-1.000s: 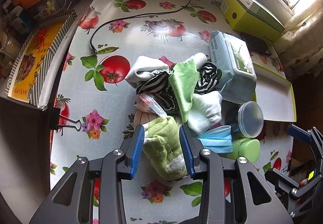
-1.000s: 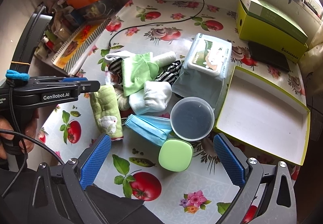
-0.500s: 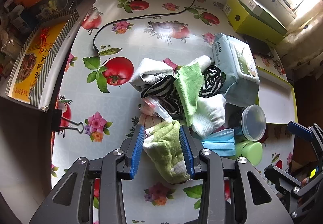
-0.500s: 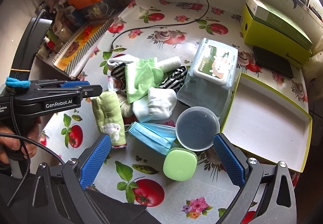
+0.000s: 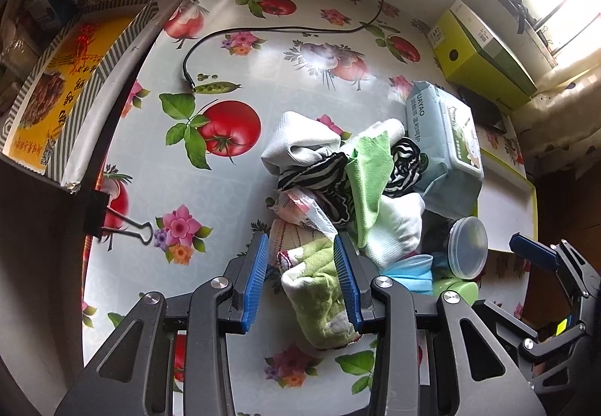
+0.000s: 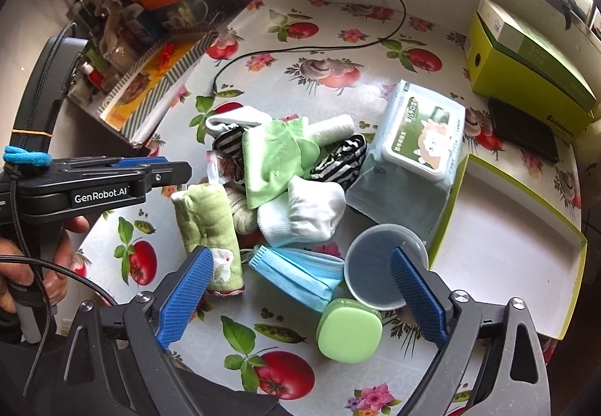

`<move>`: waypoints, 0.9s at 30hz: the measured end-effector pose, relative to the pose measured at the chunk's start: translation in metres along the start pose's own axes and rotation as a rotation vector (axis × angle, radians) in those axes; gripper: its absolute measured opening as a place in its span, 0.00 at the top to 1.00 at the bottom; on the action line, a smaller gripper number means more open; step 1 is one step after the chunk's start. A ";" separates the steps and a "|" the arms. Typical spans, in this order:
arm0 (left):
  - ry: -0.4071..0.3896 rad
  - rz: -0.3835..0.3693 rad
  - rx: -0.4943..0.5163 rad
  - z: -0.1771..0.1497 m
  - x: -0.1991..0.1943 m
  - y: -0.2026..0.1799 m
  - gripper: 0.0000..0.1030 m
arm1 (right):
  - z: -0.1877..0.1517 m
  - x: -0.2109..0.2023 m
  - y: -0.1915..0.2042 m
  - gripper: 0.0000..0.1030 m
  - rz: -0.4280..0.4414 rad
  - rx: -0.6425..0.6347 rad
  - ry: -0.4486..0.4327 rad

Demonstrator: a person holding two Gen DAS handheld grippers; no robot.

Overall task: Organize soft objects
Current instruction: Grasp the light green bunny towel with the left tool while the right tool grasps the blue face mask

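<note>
Soft objects sit heaped mid-table on a tablecloth printed with tomatoes and flowers. Far left in the right wrist view, a hand holds the left gripper, whose tip hangs over the head of a rolled green towel. In the left wrist view the jaws of the left gripper straddle that rolled green towel: the right pad lies along the roll, a slim gap shows at the left pad, so a firm grip cannot be told. Just right of the towel is the pile: a green cloth on top, striped socks under it, white socks at the near side. A blue face mask lies flat in front of the pile, between the blue pads of the right gripper. That tool's jaws stand wide and are closing, pads clear of the mask. Right of the mask are a round plastic lid and a green case, touching each other. Behind them rests a pack of wet wipes. Far right lies an open yellow-green box, white inside.
</note>
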State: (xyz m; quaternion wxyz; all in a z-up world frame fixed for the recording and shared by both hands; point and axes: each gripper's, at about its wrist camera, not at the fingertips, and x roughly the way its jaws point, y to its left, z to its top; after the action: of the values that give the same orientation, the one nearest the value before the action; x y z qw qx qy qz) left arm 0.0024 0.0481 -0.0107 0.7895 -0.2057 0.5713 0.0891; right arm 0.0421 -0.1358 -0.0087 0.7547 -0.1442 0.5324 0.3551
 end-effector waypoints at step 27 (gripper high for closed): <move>0.097 -0.207 -0.102 -0.034 0.017 0.026 0.54 | 0.025 0.043 0.010 0.39 0.058 -0.023 0.092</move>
State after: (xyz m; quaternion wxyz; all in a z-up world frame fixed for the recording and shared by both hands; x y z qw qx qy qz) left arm -0.0307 0.0552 -0.0411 0.7545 -0.3076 0.5792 0.0261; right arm 0.0605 -0.0979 -0.0362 0.7173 -0.1536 0.5663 0.3759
